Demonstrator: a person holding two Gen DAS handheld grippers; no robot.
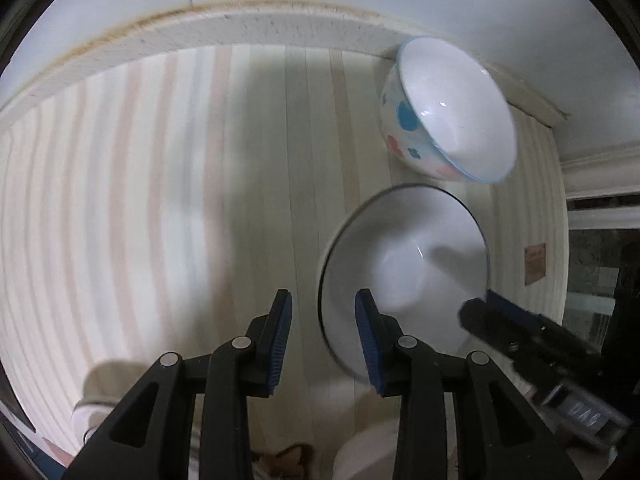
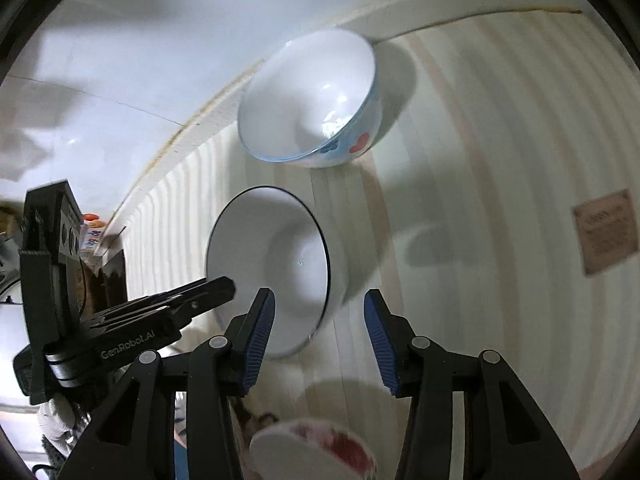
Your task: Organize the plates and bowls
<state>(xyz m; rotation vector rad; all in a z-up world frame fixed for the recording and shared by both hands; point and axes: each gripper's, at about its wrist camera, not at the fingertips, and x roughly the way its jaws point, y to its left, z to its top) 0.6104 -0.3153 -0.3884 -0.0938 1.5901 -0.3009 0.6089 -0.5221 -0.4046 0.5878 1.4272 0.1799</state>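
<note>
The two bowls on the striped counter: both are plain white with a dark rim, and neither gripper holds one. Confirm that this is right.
Not quite. Only the near bowl is plain white with a dark rim. The far bowl has a light blue rim and blue and red spots on its outside, as the right wrist view shows. The rest stands: both sit on the striped counter, and neither gripper holds one.

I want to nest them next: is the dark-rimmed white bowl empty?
Empty. The dark-rimmed bowl shows a bare white inside in both wrist views, only shadow and a small glint. It sits upright on the striped cloth.
</note>
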